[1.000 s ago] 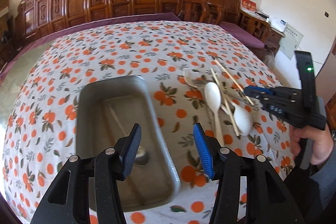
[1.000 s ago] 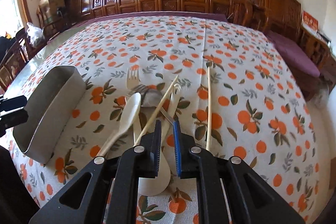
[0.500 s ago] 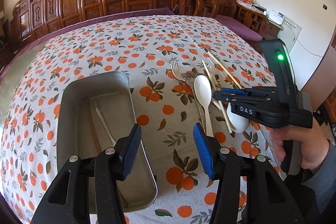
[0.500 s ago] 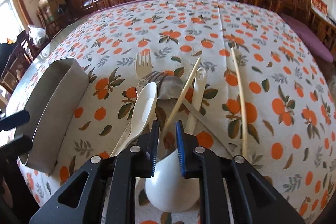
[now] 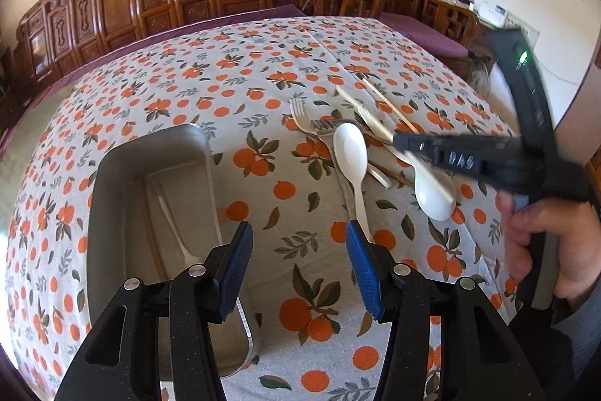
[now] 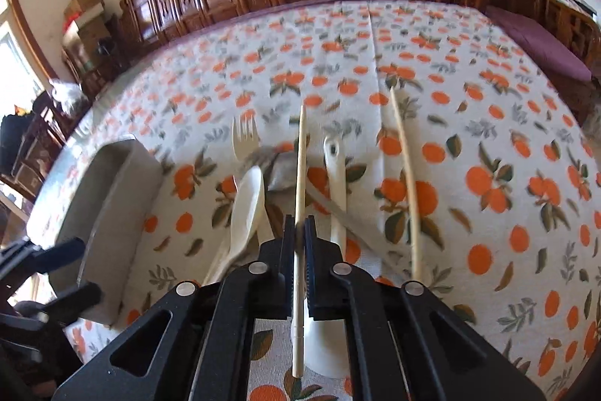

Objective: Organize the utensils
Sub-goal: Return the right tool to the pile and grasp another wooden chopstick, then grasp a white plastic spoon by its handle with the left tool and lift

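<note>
Right wrist view shows the right gripper (image 6: pixel 299 235) with fingers clamped on one chopstick (image 6: pixel 300 171), which have just been closing — thin round stick, so I'd guess it could pivot or slip out on the way to the metal tray (image 5: pixel 150 198). Left gripper (image 5: pixel 298 262) hangs half open, holding nothing. On the worktop (image 5: pixel 263 70): two chopsticks counting the gripped one, two white spoons, two forks.
</note>
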